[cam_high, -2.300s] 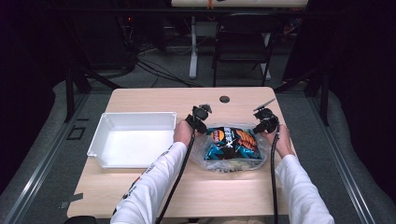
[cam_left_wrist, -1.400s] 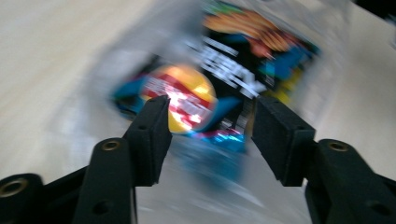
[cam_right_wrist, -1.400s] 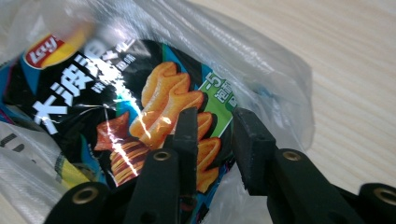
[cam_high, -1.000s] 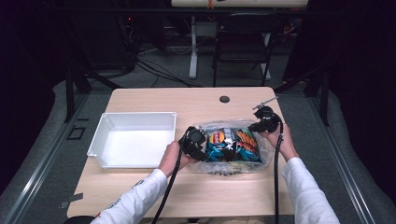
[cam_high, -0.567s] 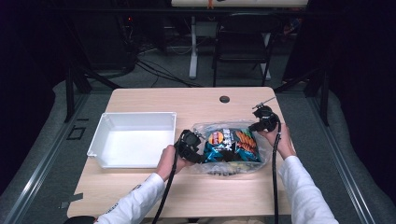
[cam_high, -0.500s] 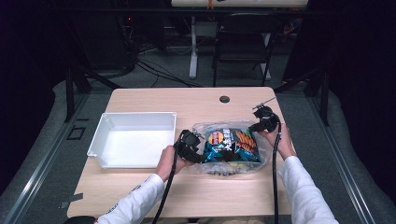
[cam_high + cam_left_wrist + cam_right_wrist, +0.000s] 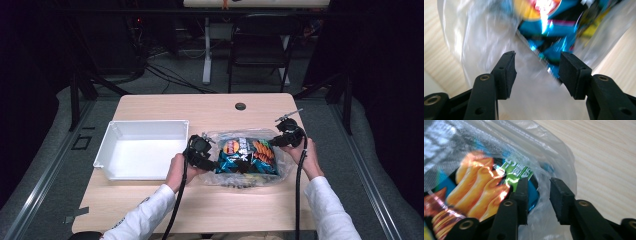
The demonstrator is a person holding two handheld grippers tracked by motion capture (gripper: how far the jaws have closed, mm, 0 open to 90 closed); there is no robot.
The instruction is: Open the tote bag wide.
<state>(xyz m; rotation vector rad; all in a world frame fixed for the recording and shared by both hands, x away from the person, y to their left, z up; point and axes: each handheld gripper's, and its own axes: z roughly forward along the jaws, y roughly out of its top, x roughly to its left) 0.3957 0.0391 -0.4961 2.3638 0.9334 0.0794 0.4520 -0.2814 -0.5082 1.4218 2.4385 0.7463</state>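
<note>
In the high view, a clear plastic bag [image 7: 246, 161] holding snack packets [image 7: 247, 156] is seen lying on the table [image 7: 210, 107] just right of the white tray [image 7: 142, 150], flanked by the left gripper [image 7: 202, 155] and right gripper [image 7: 286, 136]. In the left gripper view, the jaws have just been opening and stand apart, with bag film [image 7: 524, 62] between them, unclamped. In the right gripper view, the jaws have likewise just been opening; film [image 7: 541, 182] lies in the gap, unpinched. A re-grip of the bag's edges is judged to be in hand; firm closure on film is called for next.

Lab or recording studio, dark curtained surround, light wooden table [image 7: 150, 205] with cable hole [image 7: 240, 106], folding chair [image 7: 258, 47] behind, cables on grey floor [image 7: 165, 80], metal stand legs [image 7: 206, 55].
</note>
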